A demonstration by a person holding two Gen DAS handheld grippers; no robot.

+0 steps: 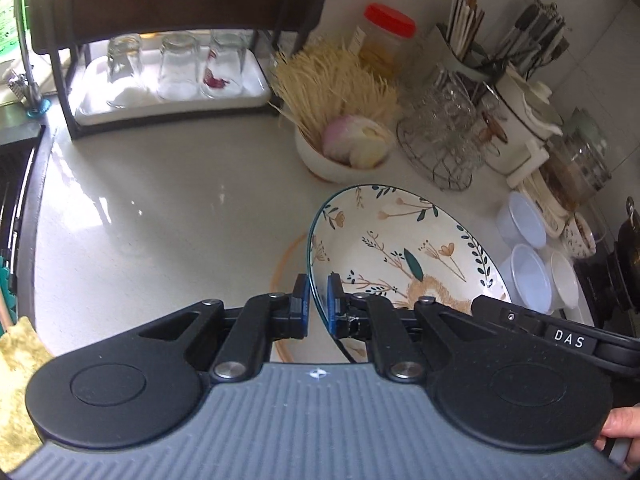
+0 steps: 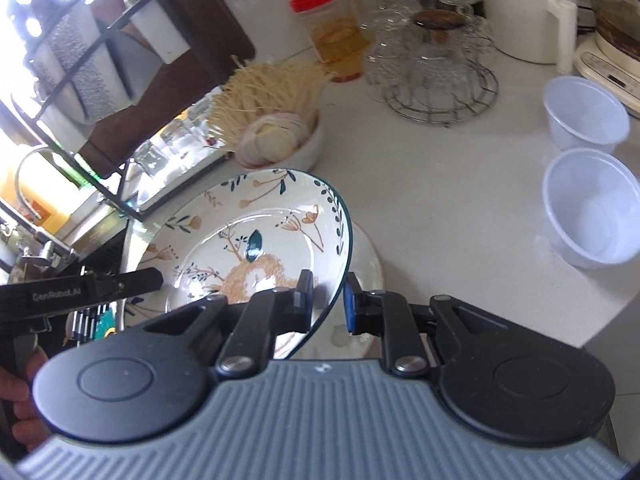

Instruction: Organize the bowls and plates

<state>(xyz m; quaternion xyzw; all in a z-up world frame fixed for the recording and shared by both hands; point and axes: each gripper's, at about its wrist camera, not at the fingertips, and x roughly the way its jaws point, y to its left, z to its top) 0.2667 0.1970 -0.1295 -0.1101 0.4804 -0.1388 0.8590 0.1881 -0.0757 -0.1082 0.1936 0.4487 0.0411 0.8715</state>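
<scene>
A floral-patterned plate (image 1: 400,248) with a dark teal rim is held tilted above the white counter; it also shows in the right wrist view (image 2: 256,240). My left gripper (image 1: 317,304) is shut on its left rim. My right gripper (image 2: 328,300) straddles its right rim with the jaws a little apart, the left pad against the plate and a gap at the right pad. A second plate with an orange rim (image 1: 284,256) lies flat on the counter under it, also in the right wrist view (image 2: 372,264).
A white bowl of onion and enoki mushrooms (image 1: 340,148) stands behind the plates. Clear plastic bowls (image 2: 588,208) sit at the right. A wire rack of glassware (image 1: 444,136), a red-lidded jar (image 1: 384,36), a glass-cup rack (image 1: 172,76) and the sink (image 1: 16,184) surround the counter.
</scene>
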